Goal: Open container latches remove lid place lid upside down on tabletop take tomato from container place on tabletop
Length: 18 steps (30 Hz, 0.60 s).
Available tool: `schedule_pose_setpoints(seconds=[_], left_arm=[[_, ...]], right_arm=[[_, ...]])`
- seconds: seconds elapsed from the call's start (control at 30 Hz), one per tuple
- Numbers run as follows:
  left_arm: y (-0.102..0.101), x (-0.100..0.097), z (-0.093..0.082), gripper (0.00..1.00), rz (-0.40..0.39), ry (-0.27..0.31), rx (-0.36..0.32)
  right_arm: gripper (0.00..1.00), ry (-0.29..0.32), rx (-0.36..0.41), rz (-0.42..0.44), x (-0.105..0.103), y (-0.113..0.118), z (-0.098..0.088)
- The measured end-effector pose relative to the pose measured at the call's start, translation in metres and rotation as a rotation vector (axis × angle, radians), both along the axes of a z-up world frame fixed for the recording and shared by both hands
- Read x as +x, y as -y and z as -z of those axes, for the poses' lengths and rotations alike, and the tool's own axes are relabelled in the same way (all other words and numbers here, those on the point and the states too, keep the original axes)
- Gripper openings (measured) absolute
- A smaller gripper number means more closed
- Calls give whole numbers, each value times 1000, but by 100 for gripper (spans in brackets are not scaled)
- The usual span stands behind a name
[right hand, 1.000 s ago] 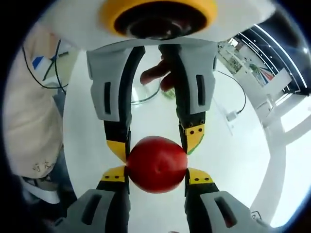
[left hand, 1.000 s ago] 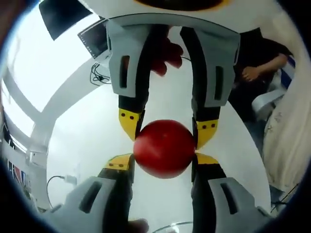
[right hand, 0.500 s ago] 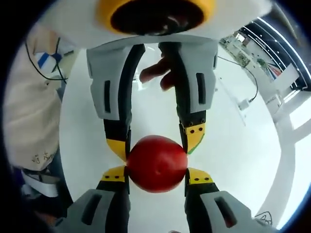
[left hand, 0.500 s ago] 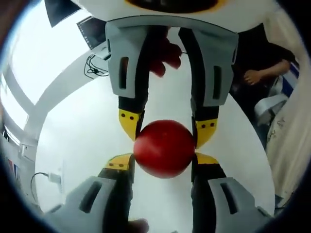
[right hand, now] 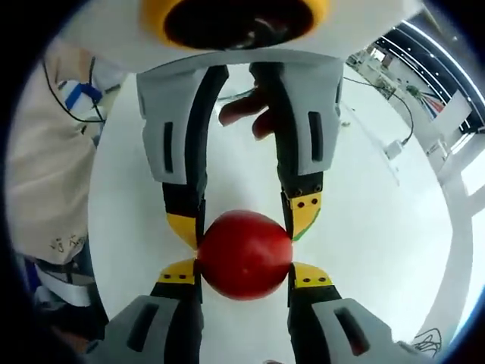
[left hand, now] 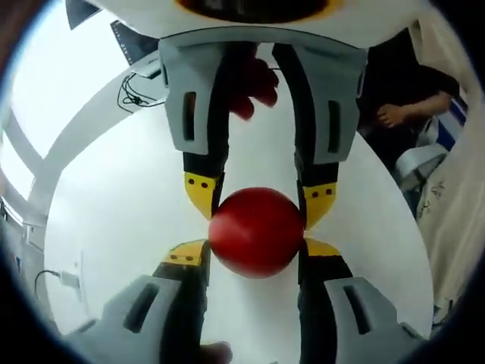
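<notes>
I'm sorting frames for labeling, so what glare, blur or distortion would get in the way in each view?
Left gripper view: the white table is washed out, the person at the edge bends with the fisheye, and the tomato is slightly soft. Right gripper view: the table is bright but holds its tone, the tomato shows faint highlights, and background lines at upper right curve strongly.

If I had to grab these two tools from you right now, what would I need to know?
Left hand-held gripper: shut on the tomato.
Right hand-held gripper: shut on the same tomato, from the opposite side.
Tomato is held between both, above the white table.
Done: tomato is out of the container.
Left: set it on the table and open both.
</notes>
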<state>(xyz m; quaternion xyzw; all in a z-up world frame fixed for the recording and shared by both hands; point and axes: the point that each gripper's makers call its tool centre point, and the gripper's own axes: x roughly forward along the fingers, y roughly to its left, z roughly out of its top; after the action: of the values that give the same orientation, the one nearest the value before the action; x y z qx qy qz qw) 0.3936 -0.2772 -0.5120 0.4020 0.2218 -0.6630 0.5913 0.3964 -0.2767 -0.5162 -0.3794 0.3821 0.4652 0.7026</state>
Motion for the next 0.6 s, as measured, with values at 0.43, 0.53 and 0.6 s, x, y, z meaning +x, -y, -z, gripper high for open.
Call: schedule_pose_setpoints(seconds=[0.43, 0.53, 0.6], left_arm=[[1, -1, 14, 36, 0, -18, 18], [1, 0, 14, 36, 3, -17, 20], [0, 0, 15, 36, 1, -18, 24]], right_arm=[[39, -21, 12, -7, -3, 0, 13], [39, -23, 12, -7, -3, -1, 13], [39, -25, 16, -4, -3, -2, 13]])
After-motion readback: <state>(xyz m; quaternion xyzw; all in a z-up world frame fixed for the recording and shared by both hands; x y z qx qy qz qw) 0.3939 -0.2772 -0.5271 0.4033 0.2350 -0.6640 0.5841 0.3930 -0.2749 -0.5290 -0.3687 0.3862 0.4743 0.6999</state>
